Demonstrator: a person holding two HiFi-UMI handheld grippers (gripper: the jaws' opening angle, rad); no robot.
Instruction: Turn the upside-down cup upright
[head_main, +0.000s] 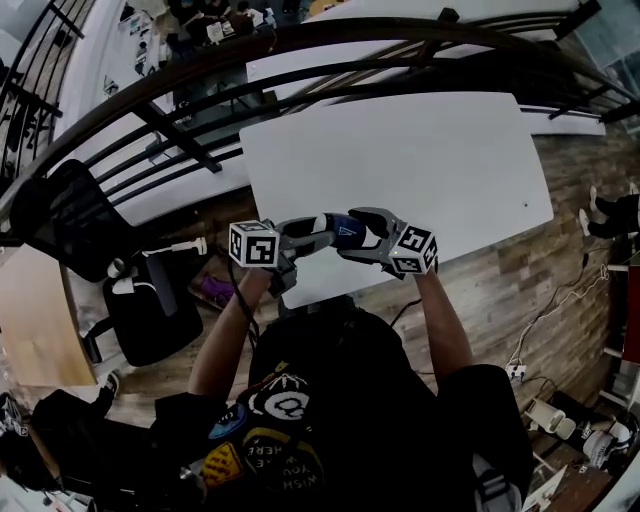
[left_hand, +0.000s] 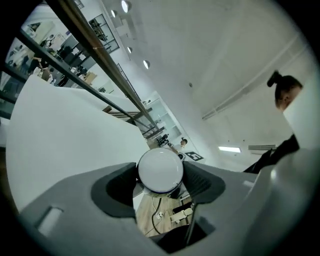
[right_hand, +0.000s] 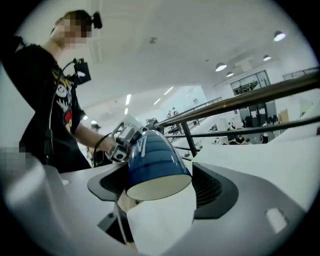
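The blue cup (head_main: 346, 229) with a white inside hangs on its side in the air over the near edge of the white table (head_main: 430, 140). My left gripper (head_main: 322, 236) comes from the left and is shut on the cup's base end. In the left gripper view the round white base (left_hand: 160, 170) sits between the dark pads (left_hand: 117, 189). My right gripper (head_main: 368, 232) comes from the right and is shut on the rim end. In the right gripper view the cup's mouth (right_hand: 159, 184) faces the camera and the blue wall (right_hand: 152, 152) fills the gap between the jaws.
A black office chair (head_main: 150, 320) stands on the wooden floor at the left. A dark railing (head_main: 300, 45) runs beyond the table's far edge. Cables and a power strip (head_main: 517, 371) lie on the floor at the right.
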